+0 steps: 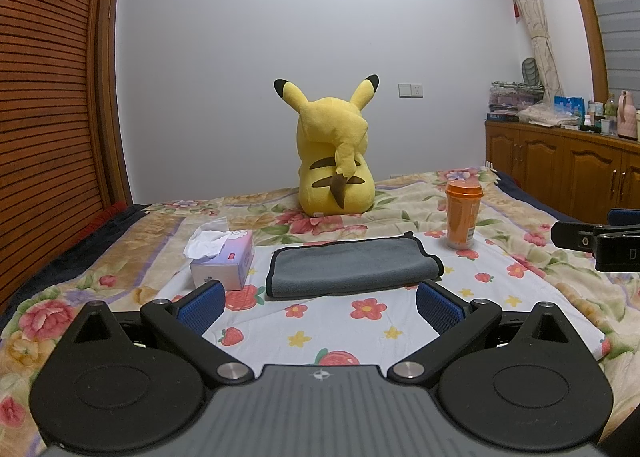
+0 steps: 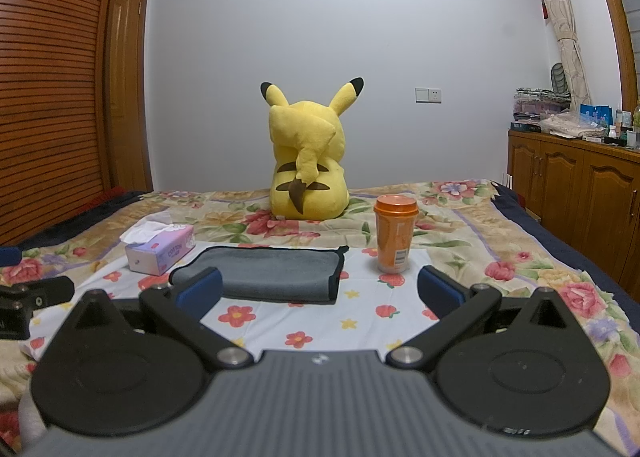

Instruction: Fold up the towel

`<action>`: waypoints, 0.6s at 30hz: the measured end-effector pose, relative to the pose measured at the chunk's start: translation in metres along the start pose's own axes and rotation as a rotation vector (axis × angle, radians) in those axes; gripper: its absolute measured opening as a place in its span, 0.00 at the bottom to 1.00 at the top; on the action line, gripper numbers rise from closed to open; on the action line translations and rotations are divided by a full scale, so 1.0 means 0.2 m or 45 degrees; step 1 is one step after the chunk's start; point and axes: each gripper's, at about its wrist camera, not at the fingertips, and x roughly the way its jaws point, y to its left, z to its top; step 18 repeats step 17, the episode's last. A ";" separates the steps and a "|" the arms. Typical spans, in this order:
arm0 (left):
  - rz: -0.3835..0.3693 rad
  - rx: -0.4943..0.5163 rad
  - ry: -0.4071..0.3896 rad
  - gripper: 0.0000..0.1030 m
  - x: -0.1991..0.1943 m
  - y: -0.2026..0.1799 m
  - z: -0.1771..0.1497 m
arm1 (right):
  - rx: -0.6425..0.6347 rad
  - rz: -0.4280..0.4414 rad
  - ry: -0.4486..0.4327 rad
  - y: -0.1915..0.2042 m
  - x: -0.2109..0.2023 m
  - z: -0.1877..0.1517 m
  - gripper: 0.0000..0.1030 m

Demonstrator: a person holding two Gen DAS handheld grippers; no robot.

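Two hand-held grippers hover low over the bed [image 1: 120, 241], and both have their jaws spread wide with nothing between them. The left hand-held gripper [image 1: 320, 303] sits just in front of the towel [image 1: 352, 269], close to its near edge but not touching it. The right hand-held gripper [image 2: 320, 291] is also on the near side of the towel, a bit further toward the cup, and its left finger [image 2: 198, 291] overlaps the towel's near corner in that view, though I can't tell if it actually touches.

The towel itself is grey with a dark trim, already folded into a flat rectangle, lying on a white flower-and-strawberry cloth [image 1: 360, 333] spread over the floral bedspread. Everything else is easy to place off the towel: a pink tissue box [image 1: 224, 261] sits just beside its left end with a tissue sticking out the top, an orange lidded cup [image 1: 463, 215] stands upright near its far right corner, and a big yellow plush [image 1: 336, 161] sits well behind it, back turned to us. Off past the cup there's a wooden cabinet [image 1: 560, 165] along the wall with clutter on top.
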 end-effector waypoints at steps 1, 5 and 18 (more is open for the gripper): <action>0.000 0.000 0.000 1.00 0.00 0.00 0.00 | 0.000 0.000 0.000 0.00 0.00 0.00 1.00; 0.000 0.000 0.000 1.00 0.00 0.00 0.00 | 0.000 0.000 0.000 0.00 0.00 0.00 1.00; -0.002 0.000 0.002 1.00 0.00 0.00 0.00 | 0.000 0.000 0.000 0.00 0.00 0.00 1.00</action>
